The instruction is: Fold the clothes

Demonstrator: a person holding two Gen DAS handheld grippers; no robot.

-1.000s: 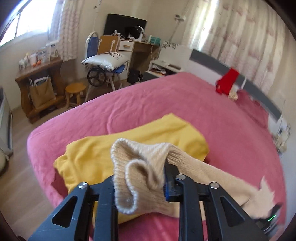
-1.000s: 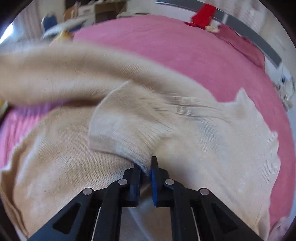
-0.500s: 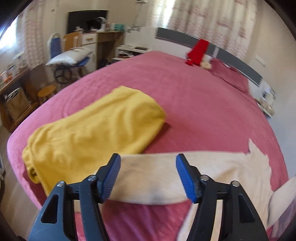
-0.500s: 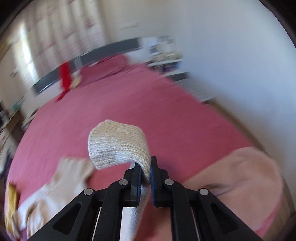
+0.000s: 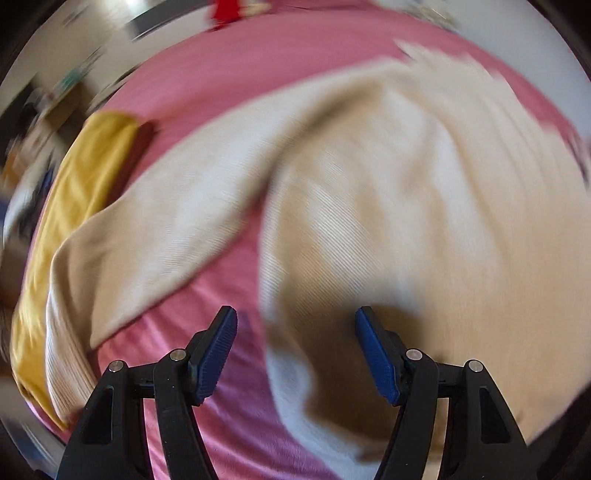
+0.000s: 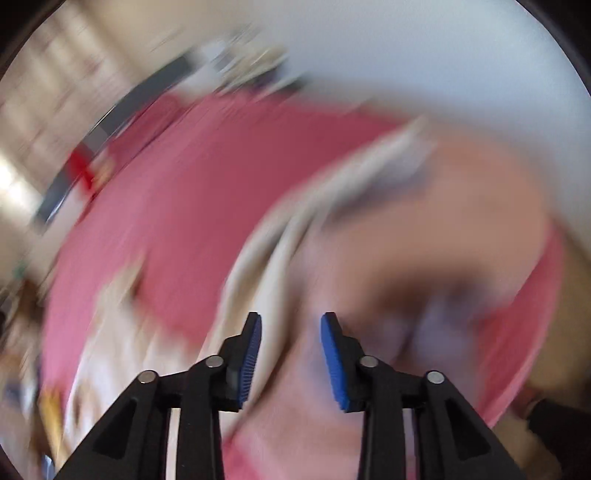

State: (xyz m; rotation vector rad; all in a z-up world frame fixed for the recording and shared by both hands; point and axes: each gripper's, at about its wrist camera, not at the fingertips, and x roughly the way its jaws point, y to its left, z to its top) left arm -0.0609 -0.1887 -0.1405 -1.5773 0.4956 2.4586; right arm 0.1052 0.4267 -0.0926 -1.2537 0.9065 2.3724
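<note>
A cream knit sweater (image 5: 388, 206) lies spread on the bed (image 5: 258, 62), whose pink cover shows all round it; one sleeve runs out toward the bed's left edge and overlaps a yellow garment (image 5: 77, 192) lying along that edge. A red cloth (image 5: 225, 9) sits at the far headboard. The left tool (image 5: 295, 354) hangs over the sweater's near hem with its blue pads well apart; fabric shows between them but neither pad presses on it. The left view alone shows the sweater's body and the yellow garment clearly. The right view, heavily blurred, shows the right tool (image 6: 291, 356), its jaws having just been opening and now apart, gripping nothing, over a pale pink cloth (image 6: 424, 229) near the bed's right edge, with a cream strip of the sweater running beside it.
</note>
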